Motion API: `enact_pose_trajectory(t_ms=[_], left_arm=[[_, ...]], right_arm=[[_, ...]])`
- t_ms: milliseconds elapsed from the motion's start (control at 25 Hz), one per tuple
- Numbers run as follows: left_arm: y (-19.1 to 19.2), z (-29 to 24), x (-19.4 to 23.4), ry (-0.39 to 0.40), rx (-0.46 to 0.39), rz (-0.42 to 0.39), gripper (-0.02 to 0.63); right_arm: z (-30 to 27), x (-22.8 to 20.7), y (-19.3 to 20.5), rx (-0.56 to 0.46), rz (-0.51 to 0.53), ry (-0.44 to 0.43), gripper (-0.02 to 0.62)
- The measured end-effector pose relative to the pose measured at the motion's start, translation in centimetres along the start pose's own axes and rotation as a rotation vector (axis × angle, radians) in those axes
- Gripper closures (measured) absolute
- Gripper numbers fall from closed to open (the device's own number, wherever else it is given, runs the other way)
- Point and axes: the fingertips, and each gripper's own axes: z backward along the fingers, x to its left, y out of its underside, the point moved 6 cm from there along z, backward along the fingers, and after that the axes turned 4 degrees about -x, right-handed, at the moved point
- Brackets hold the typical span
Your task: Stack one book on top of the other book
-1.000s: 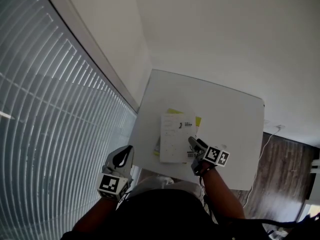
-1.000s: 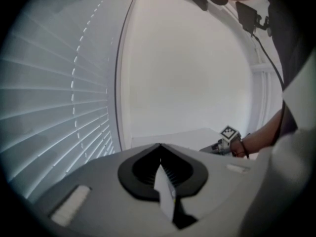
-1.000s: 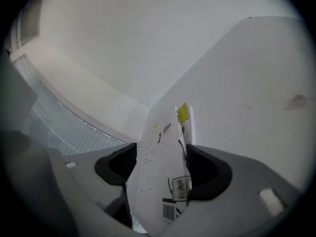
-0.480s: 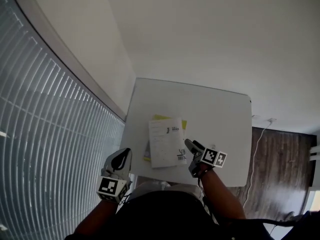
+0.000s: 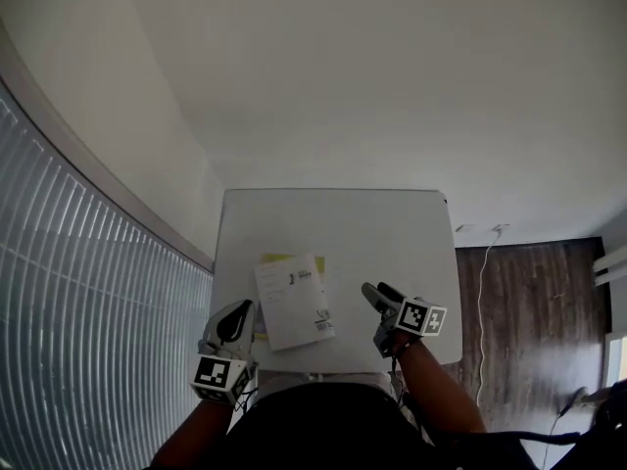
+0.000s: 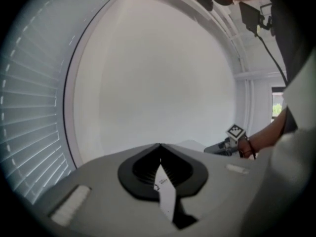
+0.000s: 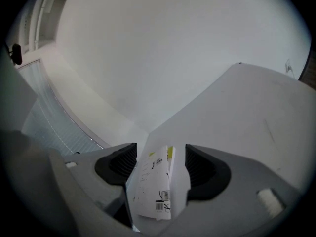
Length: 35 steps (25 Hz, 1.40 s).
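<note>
- Head view: the white book (image 5: 292, 302) lies flat on the yellow book (image 5: 277, 258), near the edge of the table (image 5: 372, 233) closest to you. Only a yellow strip shows past its far end. The stacking looks done.
- The stack's long axis runs away from you, leaning slightly left. It lies ahead and to the right of your left claw (image 5: 233, 323), and ahead and to the left of your right claw (image 5: 377, 295). The left claw is the nearer, just beside the stack's near left corner; the right stands apart from the right edge. Neither touches a book.
- Left gripper view: this claw's tips meet and it grips nothing. A printed white sliver shows in the gap behind the tips, probably the white book lying beyond.
- Right gripper view: this claw stands wide and empty. Both books show between its pads but farther ahead, spine pointing away, with the pads clear of them.
- If the stack needs squaring, nudge it from the left; otherwise pull both claws straight back.
</note>
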Motion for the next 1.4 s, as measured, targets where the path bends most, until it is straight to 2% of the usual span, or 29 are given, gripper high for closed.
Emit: enact_pose_trajectory(t_ms=[160, 320, 640, 800, 1120, 1320, 1400], left_arm=[[-0.4, -1.8, -1.0, 0.044, -0.016, -0.019, 0.603], [-1.1, -3.3, -2.5, 0.084, -0.029, -0.019, 0.603], [-2.1, -5.9, -5.7, 0.134, -0.02, -0.025, 0.603], [-2.5, -6.8, -7.7, 0.144, 0.003, -0.033, 0.603], [1.3, -8.9, -7.4, 0.155, -0.019, -0.044, 0.603], [1.2, -9.1, -8.0, 0.149, 0.019, -0.043, 0.603], [1.8, -9.3, -7.9, 0.152, 0.009, -0.036, 0.603]], right_arm=[[2.0, -1.4, -1.5, -0.059, 0.011, 0.053, 0.289], [4.2, -2.4, -2.3, -0.103, 0.0, 0.106, 0.322], [9.6, -4.4, -4.4, -0.182, 0.0, 0.168, 0.485], [11.9, -5.6, -5.5, -0.174, 0.018, 0.177, 0.591], [10.6, -7.4, -5.3, -0.188, 0.083, 0.131, 0.592], [10.4, -8.1, -5.2, -0.184, 0.071, 0.12, 0.592], [10.6, -8.4, -5.1, -0.183, 0.069, 0.123, 0.592]])
